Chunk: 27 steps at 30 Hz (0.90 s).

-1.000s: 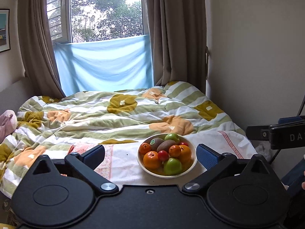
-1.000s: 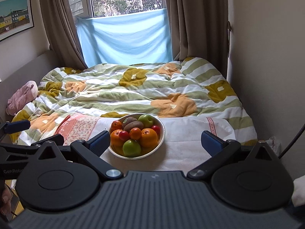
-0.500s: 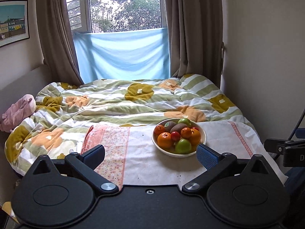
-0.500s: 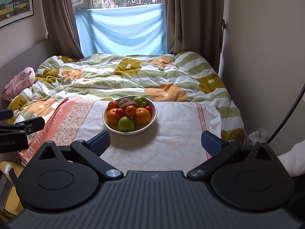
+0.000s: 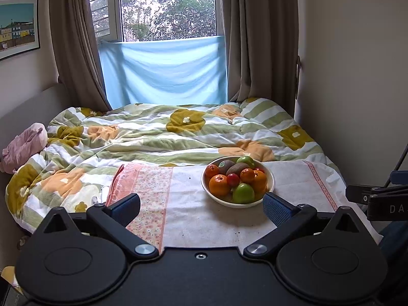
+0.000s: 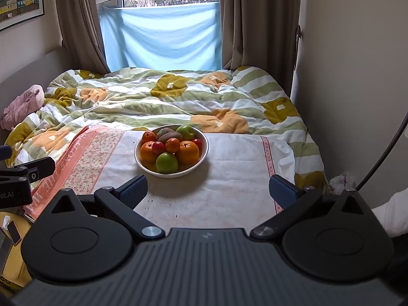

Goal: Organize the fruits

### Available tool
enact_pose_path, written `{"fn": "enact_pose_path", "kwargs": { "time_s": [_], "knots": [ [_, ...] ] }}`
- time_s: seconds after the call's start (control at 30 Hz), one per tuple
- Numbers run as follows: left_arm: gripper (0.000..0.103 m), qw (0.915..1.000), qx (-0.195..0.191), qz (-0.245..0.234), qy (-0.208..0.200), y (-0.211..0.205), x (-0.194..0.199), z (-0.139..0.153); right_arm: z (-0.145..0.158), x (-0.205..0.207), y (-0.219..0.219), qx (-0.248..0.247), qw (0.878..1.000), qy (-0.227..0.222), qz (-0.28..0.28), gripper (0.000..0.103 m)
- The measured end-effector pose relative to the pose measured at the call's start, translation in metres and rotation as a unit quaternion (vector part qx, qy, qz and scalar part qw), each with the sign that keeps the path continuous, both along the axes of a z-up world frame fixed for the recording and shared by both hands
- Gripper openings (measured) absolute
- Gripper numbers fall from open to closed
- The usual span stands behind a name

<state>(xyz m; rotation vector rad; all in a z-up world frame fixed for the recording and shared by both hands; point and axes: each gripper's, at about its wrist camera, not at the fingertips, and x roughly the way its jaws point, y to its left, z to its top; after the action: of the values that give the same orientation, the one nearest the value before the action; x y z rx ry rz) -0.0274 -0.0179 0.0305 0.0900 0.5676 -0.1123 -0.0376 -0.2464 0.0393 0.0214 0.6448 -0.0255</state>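
The white bowl (image 6: 204, 153) heaped with fruit sits on a white cloth (image 6: 229, 178) spread over the foot of the bed (image 6: 178, 97); the pile holds oranges, a green apple (image 6: 166, 162) at the near rim, a second green apple (image 6: 187, 132) at the far side, two kiwis (image 6: 169, 134) and small red fruits between them. The left gripper (image 5: 201, 205) hangs back from the cloth with its fingers spread wide and nothing between them, the bowl just ahead of its right finger (image 5: 276, 209); the right gripper (image 6: 207, 190) is likewise spread and empty, the bowl ahead and slightly to its left.

The risks come, in my judgement, from the soft bed and the heaped pile; pressing down on one fruit could tilt the bowl on the yielding bedding; pulling a low orange (image 6: 148, 151) could send the round fruit above it rolling onto the cloth and off the bed edge; smooth skins may slip from the fingers if pinched off-centre; both grippers reaching in together could collide.

Compared with a second ago, both cameras sit higher and farther back; the bowl looks smaller and deeper in view, more of the cloth and its pink floral border (image 5: 148, 191) shows; the fruit arrangement is unchanged.
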Motion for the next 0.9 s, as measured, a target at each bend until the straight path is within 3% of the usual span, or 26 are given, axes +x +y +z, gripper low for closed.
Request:
{"fn": "enact_pose_path", "kwargs": {
  "time_s": [0.9],
  "knots": [
    [0.103,0.9999,-0.010,-0.001,0.004,0.005,0.007,0.001,-0.004,0.012,0.003,0.000,1.000,0.011,-0.008,0.103]
  ]
}}
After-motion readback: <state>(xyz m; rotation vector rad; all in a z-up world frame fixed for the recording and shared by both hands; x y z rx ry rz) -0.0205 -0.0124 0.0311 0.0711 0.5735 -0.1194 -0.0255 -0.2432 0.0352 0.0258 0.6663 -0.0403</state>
